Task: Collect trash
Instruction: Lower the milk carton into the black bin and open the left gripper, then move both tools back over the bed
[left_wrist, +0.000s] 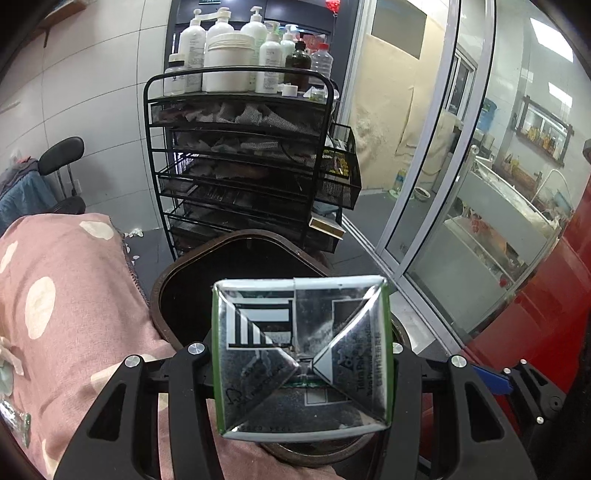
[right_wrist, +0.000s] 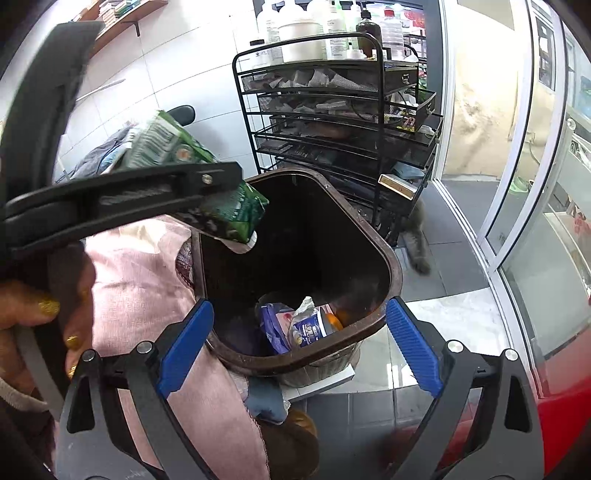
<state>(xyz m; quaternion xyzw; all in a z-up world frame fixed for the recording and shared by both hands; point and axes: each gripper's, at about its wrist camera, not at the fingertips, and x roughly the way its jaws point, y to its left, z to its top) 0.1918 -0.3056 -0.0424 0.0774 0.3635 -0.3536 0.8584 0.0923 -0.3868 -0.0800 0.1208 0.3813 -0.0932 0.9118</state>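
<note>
My left gripper (left_wrist: 301, 354) is shut on a green drink carton (left_wrist: 301, 354), whose silver folded bottom faces the camera. It holds the carton above the left rim of a dark brown trash bin (left_wrist: 207, 266). In the right wrist view the carton (right_wrist: 236, 210) is tilted, cap end down, over the bin (right_wrist: 380, 236). Wrappers (right_wrist: 295, 326) lie at the bin's bottom. My right gripper (right_wrist: 299, 350) is open and empty, its blue pads (right_wrist: 184, 347) on either side of the bin's near rim.
A black wire rack (left_wrist: 240, 162) with bottles on top stands behind the bin. A pink spotted cloth (left_wrist: 62, 295) lies on the left. A glass door frame (left_wrist: 424, 184) runs on the right, a red surface (left_wrist: 554, 314) beside it. A grey furry animal (right_wrist: 417, 243) sits by the rack.
</note>
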